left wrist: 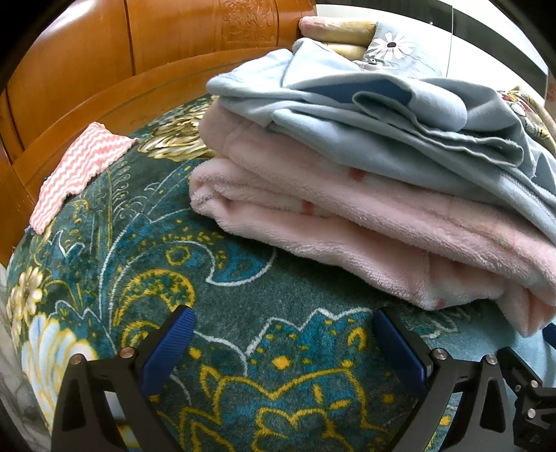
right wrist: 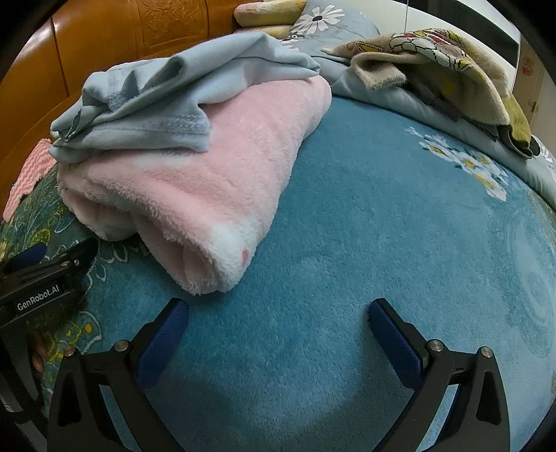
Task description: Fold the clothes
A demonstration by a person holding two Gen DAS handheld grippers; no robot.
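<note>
A folded pink fleece garment (left wrist: 365, 222) lies on the bed with a folded light blue garment (left wrist: 347, 114) stacked on top. The same stack shows in the right wrist view, pink (right wrist: 208, 180) below, light blue (right wrist: 166, 101) above. My left gripper (left wrist: 283, 330) is open and empty, just in front of the stack above the patterned blanket. My right gripper (right wrist: 278, 316) is open and empty, in front of the stack's right corner. The left gripper's body (right wrist: 45, 278) shows at the left of the right wrist view.
A pink-and-white zigzag cloth (left wrist: 76, 170) lies by the wooden headboard (left wrist: 104, 69). A teal flowered blanket (left wrist: 243, 299) covers the bed. A beige patterned garment (right wrist: 444, 69) lies crumpled at the back right on a grey floral quilt (right wrist: 382, 94). Pillows (left wrist: 340, 31) lie behind.
</note>
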